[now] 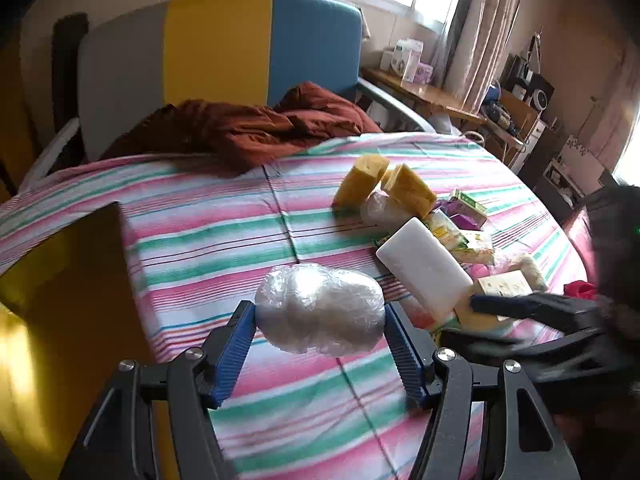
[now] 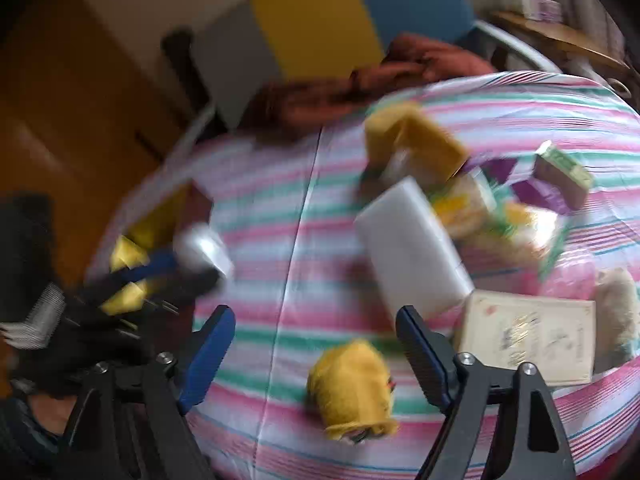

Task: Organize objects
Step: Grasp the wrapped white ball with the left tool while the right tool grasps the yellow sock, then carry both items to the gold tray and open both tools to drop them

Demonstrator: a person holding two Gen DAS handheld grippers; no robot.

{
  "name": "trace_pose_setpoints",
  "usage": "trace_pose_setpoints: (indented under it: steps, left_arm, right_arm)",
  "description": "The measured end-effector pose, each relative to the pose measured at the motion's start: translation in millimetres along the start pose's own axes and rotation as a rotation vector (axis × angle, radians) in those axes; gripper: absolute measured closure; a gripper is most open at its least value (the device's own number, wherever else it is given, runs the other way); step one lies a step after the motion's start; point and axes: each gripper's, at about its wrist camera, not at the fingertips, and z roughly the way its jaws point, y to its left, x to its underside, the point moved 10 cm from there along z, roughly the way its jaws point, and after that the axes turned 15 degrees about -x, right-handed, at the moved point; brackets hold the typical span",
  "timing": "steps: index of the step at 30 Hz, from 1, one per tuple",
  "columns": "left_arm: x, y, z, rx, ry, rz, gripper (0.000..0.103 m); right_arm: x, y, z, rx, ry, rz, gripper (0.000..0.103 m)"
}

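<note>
Left gripper (image 1: pixel 320 320) is clamping a white plastic-wrapped bundle (image 1: pixel 320 314) between its blue pads, one pad pressing on each end; the bundle is hanging clear above the striped bed sheet (image 1: pixel 208 248).

Right gripper (image 2: pixel 316 320) is standing with its jaws apart and nothing between the pads. A yellow fuzzy roll (image 2: pixel 352 390) is lying on the sheet below the gap, untouched. The right wrist view is motion-blurred, so fine detail there is uncertain.

Container: a yellow-lined box (image 1: pixel 60 280) is sitting at the left edge of the bed. From the left wrist view, only its inner walls are showing; its contents cannot be made out. In the right wrist view, yellow items (image 2: pixel 128 276) are appearing near it, too blurred to place inside or outside.

Remaining items are piling toward the right edge of the bed: a white rectangular block (image 1: pixel 424 266), two yellow sponges (image 1: pixel 384 186), a purple and green carton (image 1: pixel 466 208), and a cream printed box (image 2: pixel 528 338). A rust-coloured blanket (image 1: pixel 248 128) is lying crumpled at the far edge, against the headboard (image 1: pixel 220 48).
</note>
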Motion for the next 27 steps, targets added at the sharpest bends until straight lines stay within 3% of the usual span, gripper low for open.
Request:
trace_pose_setpoints:
  steps: [2, 5, 6, 8, 9, 15, 20, 27]
  left_arm:
    - [2.9, 10.9, -13.1, -0.01, -0.018, -0.008, 0.037]
    - [8.9, 32.3, -29.7, -0.027, -0.042, -0.03, 0.037]
    - [11.4, 42.7, -36.1, -0.033, -0.048, -0.044, 0.037]
    - [15.4, 60.1, -43.0, -0.047, -0.055, -0.067, 0.037]
    - [19.1, 72.9, -46.4, -0.062, -0.055, -0.085, 0.037]
    - [53.1, 149.5, -58.9, -0.188, -0.043, -0.165, 0.037]
    - [88.7, 205.9, -61.3, -0.306, -0.011, -0.213, 0.036]
    - [123.7, 257.3, -70.3, -0.416, 0.017, -0.294, 0.025]
  right_arm:
    - [15.6, -4.6, 17.6, 0.043, 0.096, 0.014, 0.032]
    - [30.9, -12.9, 31.6, 0.103, 0.187, 0.033, 0.034]
    - [33.1, -13.4, 33.9, 0.112, 0.201, 0.03, 0.036]
    - [38.1, -14.3, 38.3, 0.139, 0.228, 0.019, 0.055]
    - [39.4, -15.1, 40.3, 0.152, 0.235, 0.013, 0.058]
    - [32.9, -9.6, 33.9, 0.187, 0.218, -0.042, 0.067]
    - [10.1, 45.2, 22.7, 0.073, 0.127, -0.109, 0.067]
    - [-15.4, 180.1, 77.4, -0.2, 0.123, -0.221, 0.066]
